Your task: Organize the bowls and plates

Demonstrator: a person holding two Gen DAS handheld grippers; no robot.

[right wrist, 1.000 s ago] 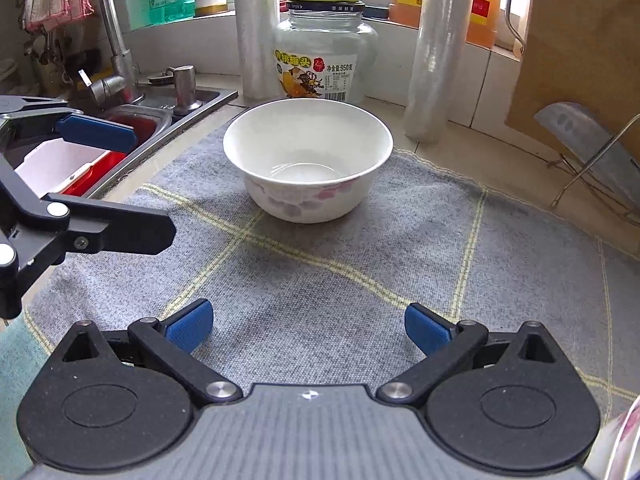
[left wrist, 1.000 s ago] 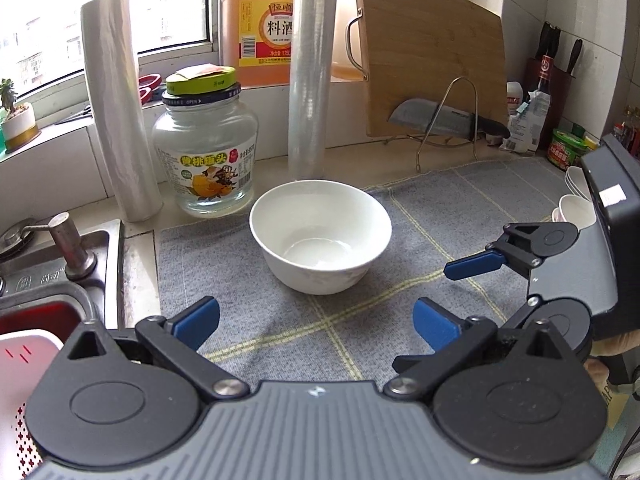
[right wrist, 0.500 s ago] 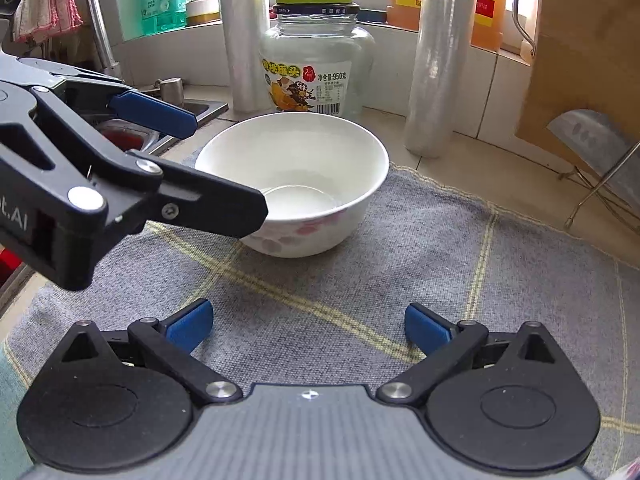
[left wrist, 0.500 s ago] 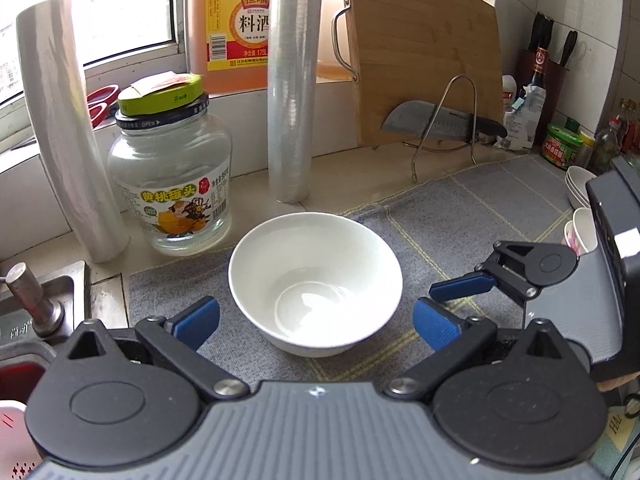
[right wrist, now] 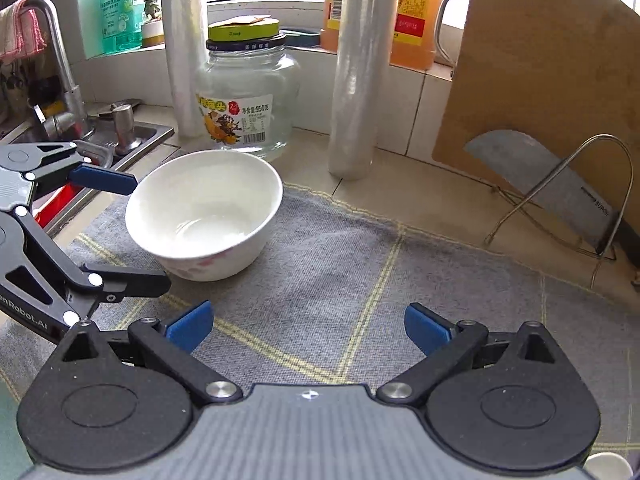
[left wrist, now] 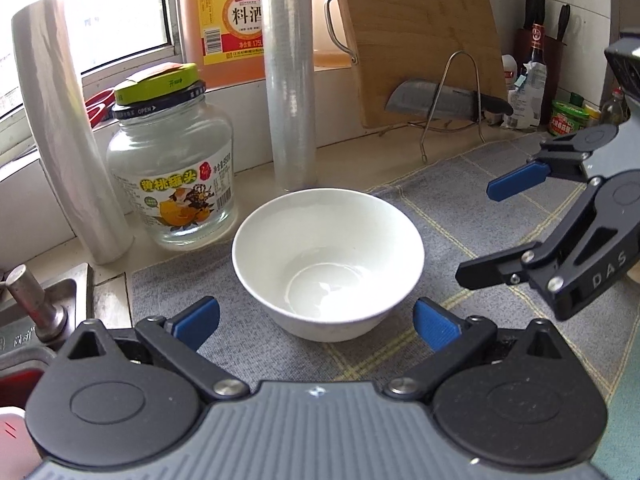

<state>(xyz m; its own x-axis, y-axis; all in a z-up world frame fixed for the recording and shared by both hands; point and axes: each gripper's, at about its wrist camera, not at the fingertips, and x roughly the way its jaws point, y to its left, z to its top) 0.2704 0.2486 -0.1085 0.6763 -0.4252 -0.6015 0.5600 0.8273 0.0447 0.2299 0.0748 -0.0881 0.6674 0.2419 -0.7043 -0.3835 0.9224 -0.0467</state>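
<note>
Your left gripper (left wrist: 316,320) stood with its blue pads spread wide and nothing between them. Straight ahead of it, almost between the pad tips, sat the white bowl (left wrist: 328,260), upright on the grey mat (left wrist: 460,208). The near wall of the bowl lay just beyond the line joining the two pads, and its rim was wider than the base that the pads flanked. No contact showed.

Your right gripper (right wrist: 308,326) was likewise wide apart and empty. From it the bowl (right wrist: 204,212) lay ahead and off to the left, well apart from its pads, with bare mat (right wrist: 360,264) directly in front. In the left view this gripper (left wrist: 492,236) appeared to the right of the bowl, one finger above the other, clear of the rim.

So the left gripper was the nearer, and the only one lined up with the bowl. The bowl is round and has no long axis, so the grip would turn on height and on which part of the rim was taken, not on heading.

Behind the bowl, near its far rim, stood a glass jar (left wrist: 172,176) and a roll of plastic wrap (left wrist: 290,80). A push forward looked likely to carry the bowl toward them. The sink (right wrist: 132,140) lay to the left of the mat. No plates showed in either view.
</note>
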